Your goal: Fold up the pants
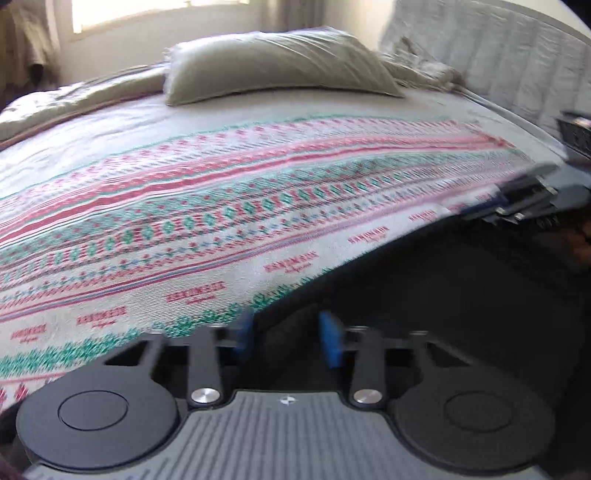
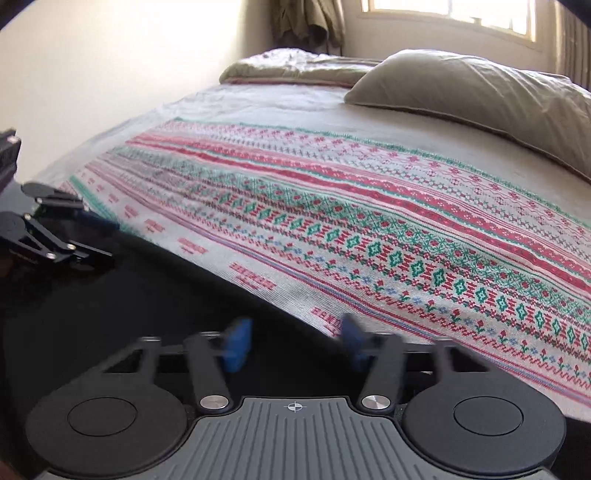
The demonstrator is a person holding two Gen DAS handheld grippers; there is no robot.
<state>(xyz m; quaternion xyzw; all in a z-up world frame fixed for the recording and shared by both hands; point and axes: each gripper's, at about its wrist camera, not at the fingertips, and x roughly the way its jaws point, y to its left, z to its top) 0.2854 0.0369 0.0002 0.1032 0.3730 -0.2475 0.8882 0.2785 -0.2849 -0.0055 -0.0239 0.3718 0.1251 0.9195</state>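
Mostly black pants (image 2: 129,295) blur, folds unreadable; both claws smeared.

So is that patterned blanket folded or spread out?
Spread out: the patterned blanket lies flat, its stripes running unbroken across the bed.

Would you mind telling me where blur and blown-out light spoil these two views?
Left wrist: tongs smeared, window blown out, black cloth featureless. Right wrist: tongs blurred too, window glaring, bedspread sharp.
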